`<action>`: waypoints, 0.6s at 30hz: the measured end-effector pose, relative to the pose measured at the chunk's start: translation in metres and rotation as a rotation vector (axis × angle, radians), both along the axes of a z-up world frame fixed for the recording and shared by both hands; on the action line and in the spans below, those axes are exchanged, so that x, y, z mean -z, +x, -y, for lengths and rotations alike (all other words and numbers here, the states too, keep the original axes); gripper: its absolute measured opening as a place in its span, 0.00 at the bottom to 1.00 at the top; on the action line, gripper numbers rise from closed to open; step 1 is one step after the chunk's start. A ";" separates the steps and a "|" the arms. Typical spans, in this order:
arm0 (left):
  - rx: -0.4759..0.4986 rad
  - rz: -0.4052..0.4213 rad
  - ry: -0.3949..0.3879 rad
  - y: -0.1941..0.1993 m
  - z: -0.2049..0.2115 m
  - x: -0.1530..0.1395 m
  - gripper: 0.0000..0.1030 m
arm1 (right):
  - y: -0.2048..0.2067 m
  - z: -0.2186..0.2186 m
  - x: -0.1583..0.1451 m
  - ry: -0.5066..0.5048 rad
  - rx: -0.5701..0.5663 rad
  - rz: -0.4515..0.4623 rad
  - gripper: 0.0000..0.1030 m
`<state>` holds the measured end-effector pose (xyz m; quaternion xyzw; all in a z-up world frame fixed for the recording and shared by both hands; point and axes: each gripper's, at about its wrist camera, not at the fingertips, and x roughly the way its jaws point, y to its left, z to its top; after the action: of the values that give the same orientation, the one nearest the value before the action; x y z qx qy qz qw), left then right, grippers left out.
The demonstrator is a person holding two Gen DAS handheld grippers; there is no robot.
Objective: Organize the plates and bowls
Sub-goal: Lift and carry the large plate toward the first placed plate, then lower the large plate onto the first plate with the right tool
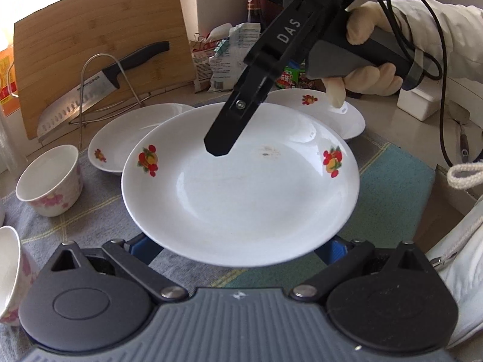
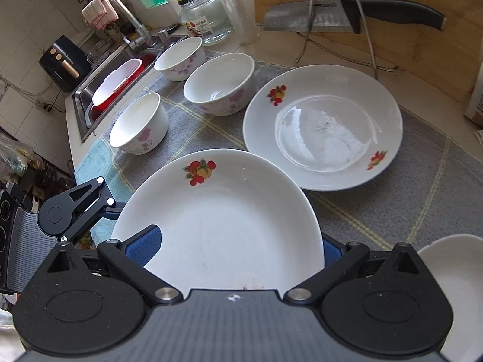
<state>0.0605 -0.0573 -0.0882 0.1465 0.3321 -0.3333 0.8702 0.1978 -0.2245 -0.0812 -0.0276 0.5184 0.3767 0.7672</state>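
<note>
A white plate with fruit prints [image 1: 241, 187] [image 2: 229, 226] hangs over the checked cloth [image 2: 392, 211]. My left gripper [image 1: 238, 250] has its fingers spread wide, and their tips are hidden under the plate's near rim. My right gripper [image 2: 235, 241] is also spread wide. One of its pads [image 2: 145, 247] lies over the plate, and the other sits behind the rim. From the left wrist view, a right finger [image 1: 229, 126] hovers above the plate. Two matching plates [image 2: 323, 126] [image 2: 452, 286] lie on the cloth. Three floral bowls [image 2: 139, 123] [image 2: 220, 84] [image 2: 179, 54] stand to the left.
A knife in a wire rack [image 2: 332, 15] leans on a wooden cutting board [image 1: 99, 39] behind the plates. A sink [image 2: 120, 81] with a tap and a glass jar [image 2: 205, 15] sit beyond the bowls. Food packets [image 1: 223, 57] and a white box [image 1: 419, 102] line the back.
</note>
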 end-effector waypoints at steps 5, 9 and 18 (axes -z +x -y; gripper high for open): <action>0.050 -0.001 0.003 0.009 0.028 0.000 0.99 | -0.001 0.032 -0.003 0.006 0.050 0.012 1.00; 0.083 0.004 0.007 0.015 0.049 0.001 0.99 | -0.001 0.054 -0.005 0.005 0.089 0.021 1.00; 0.150 -0.001 0.002 0.033 0.094 0.004 0.99 | 0.001 0.109 -0.004 0.009 0.165 0.034 1.00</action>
<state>0.0934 -0.1513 -0.0917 0.1716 0.3210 -0.3971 0.8425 0.1983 -0.3336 -0.0768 0.0123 0.5042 0.3137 0.8045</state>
